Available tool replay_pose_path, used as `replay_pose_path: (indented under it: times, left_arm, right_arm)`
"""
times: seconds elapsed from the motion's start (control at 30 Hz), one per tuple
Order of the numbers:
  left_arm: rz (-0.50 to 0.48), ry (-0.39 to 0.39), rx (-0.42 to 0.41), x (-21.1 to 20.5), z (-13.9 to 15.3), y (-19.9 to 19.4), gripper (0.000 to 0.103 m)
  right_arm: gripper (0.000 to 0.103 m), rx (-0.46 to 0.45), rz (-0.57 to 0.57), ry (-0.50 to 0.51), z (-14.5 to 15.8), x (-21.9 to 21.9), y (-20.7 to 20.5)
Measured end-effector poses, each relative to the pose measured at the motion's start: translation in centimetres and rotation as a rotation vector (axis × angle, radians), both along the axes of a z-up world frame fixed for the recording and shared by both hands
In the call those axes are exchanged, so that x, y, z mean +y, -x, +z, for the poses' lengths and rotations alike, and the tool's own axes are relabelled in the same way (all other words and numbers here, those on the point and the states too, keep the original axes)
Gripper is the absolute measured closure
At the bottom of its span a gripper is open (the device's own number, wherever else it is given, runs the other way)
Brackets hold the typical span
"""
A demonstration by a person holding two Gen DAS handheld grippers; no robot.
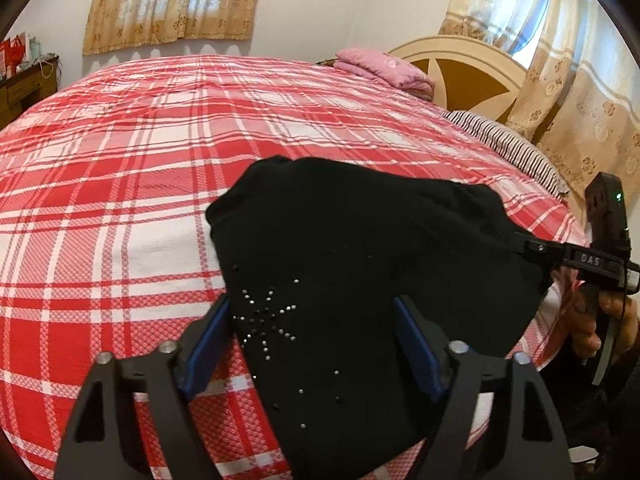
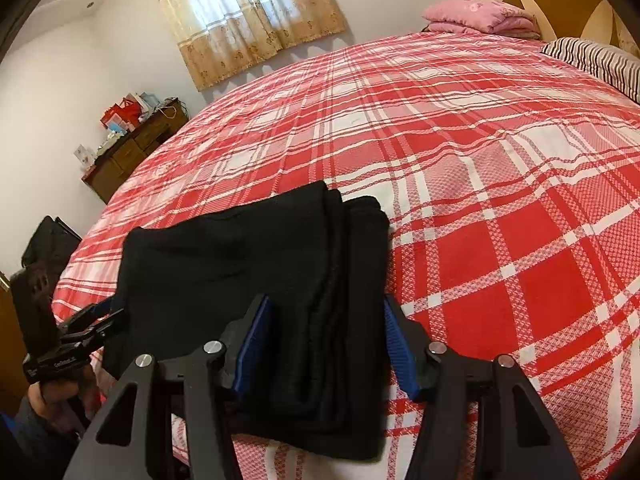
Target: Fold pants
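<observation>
At the bottom edge of both views my gripper bodies cut off the near end of the black pants (image 1: pixel 360 260), so I cannot see how the fabric ends below the jaws, and black cloth against black frames makes any contact hard to read. Only part of a hand (image 1: pixel 600 320) of the person shows, wrapped round the right gripper's handle. The pants lie folded into a thick stack on a red-and-white plaid bedspread (image 1: pixel 120 200) covering a large bed, near its closest edge. Beyond are a pink folded quilt (image 1: pixel 384 68), a striped pillow (image 1: pixel 504 140), a cream headboard (image 1: pixel 460 64), beige patterned curtains (image 1: pixel 172 4) and a wooden dresser (image 2: pixel 132 152) against the wall. The left gripper (image 1: pixel 314 320) straddles the studded part of the pants, jaws well apart, blue pads on either side of the cloth with bedspread visible beside the left pad; I see no grip. The right gripper (image 2: pixel 326 320) is partly spread around the layered folded edge; whether its pads press the fabric I cannot tell.
</observation>
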State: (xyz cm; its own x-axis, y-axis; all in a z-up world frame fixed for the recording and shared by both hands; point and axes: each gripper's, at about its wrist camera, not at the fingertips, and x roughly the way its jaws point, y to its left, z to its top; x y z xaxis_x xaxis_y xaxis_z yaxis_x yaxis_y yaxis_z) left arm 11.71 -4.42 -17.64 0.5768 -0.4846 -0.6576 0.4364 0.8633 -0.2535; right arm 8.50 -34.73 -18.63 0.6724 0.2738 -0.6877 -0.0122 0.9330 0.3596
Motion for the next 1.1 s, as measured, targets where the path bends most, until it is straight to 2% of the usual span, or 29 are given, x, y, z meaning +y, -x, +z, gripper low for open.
replay_pose_path:
  times: [0.07, 0.1, 0.17, 0.27, 0.3, 0.47, 0.7, 0.8, 1.0, 1.1]
  left_arm:
    - [-0.003, 0.023, 0.003, 0.3, 0.1, 0.0, 0.041]
    - [-0.005, 0.040, 0.007, 0.5, 0.2, -0.1, 0.045]
    - [-0.007, 0.061, 0.011, 0.7, 0.3, -0.1, 0.063]
    - [-0.018, 0.078, 0.008, 0.9, 0.7, 0.1, 0.082]
    - [-0.018, 0.080, 0.004, 1.0, 0.8, 0.1, 0.085]
    - [-0.012, 0.125, 0.007, 2.2, 1.3, 0.2, 0.090]
    - [0.035, 0.195, -0.021, 4.7, 2.9, 0.1, 0.092]
    - [0.073, 0.213, -0.042, 6.6, 3.9, 0.0, 0.092]
    - [0.206, 0.218, -0.098, 12.5, 5.8, -0.7, 0.092]
    - [0.293, 0.149, -0.144, 15.2, 6.7, -0.8, 0.092]
  right_arm:
    - [0.067, -0.002, 0.002, -0.061, -0.1, -0.6, 0.1]
    - [0.072, -0.005, 0.004, -0.085, -0.1, -0.8, 0.1]
    - [0.074, -0.020, 0.007, -0.090, 0.2, -0.8, 0.3]
    - [0.075, -0.062, 0.020, -0.056, 1.2, 0.2, 1.1]
    - [0.076, -0.084, 0.028, -0.039, 1.7, 0.7, 1.5]
    - [0.076, -0.141, 0.054, -0.023, 3.8, 2.0, 2.0]
    - [0.077, -0.175, 0.144, 0.002, 6.9, 5.0, -0.1]
    - [0.077, -0.193, 0.205, 0.005, 8.4, 7.3, -2.3]
    - [0.077, -0.208, 0.324, -0.026, 9.1, 13.0, -8.3]
    - [0.077, -0.209, 0.382, -0.047, 8.5, 16.7, -11.8]
